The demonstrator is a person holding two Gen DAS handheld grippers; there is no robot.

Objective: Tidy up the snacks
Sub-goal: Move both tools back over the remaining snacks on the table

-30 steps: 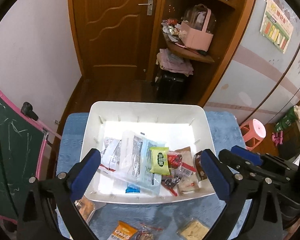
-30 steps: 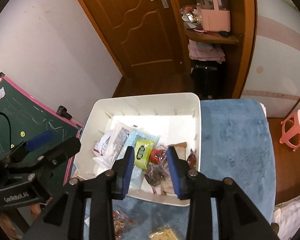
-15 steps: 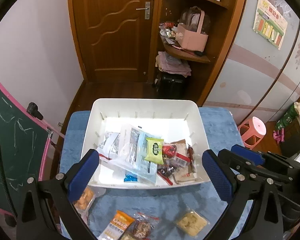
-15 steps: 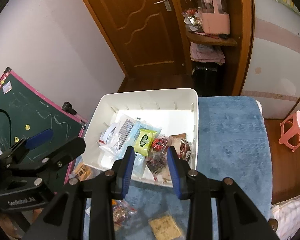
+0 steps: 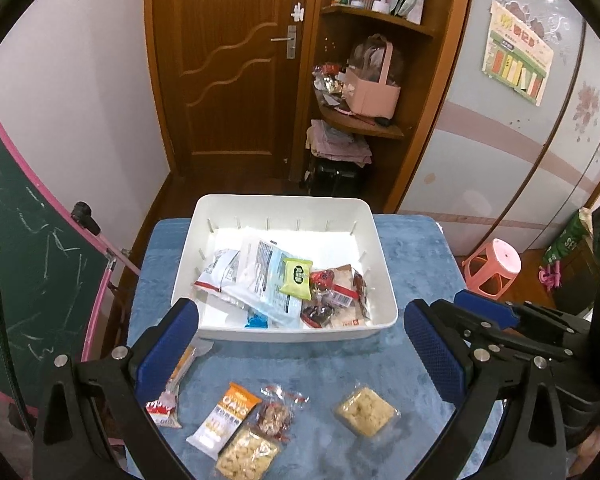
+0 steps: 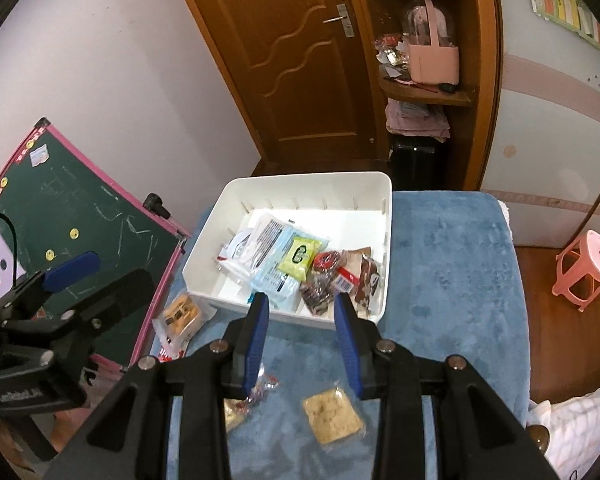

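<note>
White bin [image 5: 382,280] of snacks beyond both grippers; left gripper [image 5: 300,354] spread wide, empty; right gripper [image 6: 300,340] partly parted, empty; cracker packet [image 6: 332,414] just below it on blue cloth [image 6: 452,264].

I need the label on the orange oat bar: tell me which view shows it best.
Left wrist view: the orange oat bar lies unobstructed on the blue cloth, label up. In the right wrist view, the right gripper hides it.

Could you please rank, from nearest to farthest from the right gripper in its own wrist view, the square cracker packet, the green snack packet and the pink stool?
From the right gripper:
1. Square cracker packet, on the blue cloth just below its fingers.
2. Green snack packet, inside the white bin, ahead.
3. Pink stool, on the floor, far right.
</note>
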